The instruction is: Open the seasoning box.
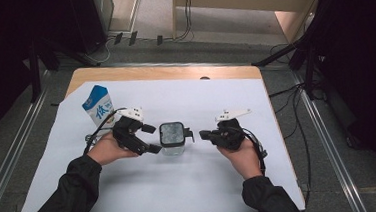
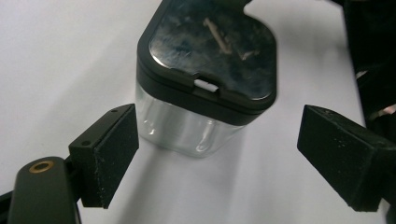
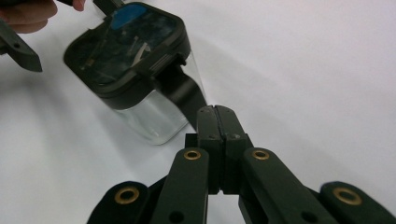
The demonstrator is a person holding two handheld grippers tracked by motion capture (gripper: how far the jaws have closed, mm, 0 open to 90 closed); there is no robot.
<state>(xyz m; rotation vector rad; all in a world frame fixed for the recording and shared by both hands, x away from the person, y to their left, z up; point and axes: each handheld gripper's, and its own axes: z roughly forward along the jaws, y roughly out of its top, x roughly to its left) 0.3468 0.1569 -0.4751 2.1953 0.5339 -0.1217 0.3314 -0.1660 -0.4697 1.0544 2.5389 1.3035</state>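
1. White sheeting (image 1: 191,186) covers our table; a milk carton (image 1: 97,105) stands far left.
2. Our left gripper (image 1: 148,138) gapes wide, empty, flanking the clear lidded jar (image 1: 171,138) at centre.
3. Our right gripper (image 1: 204,134) is closed, empty; we should centre the pads before squeezing.

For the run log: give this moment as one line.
left gripper: open, jaws either side of jar, not touching | right gripper: shut, beside jar's strap | jar: upright, lid on | carton: untouched
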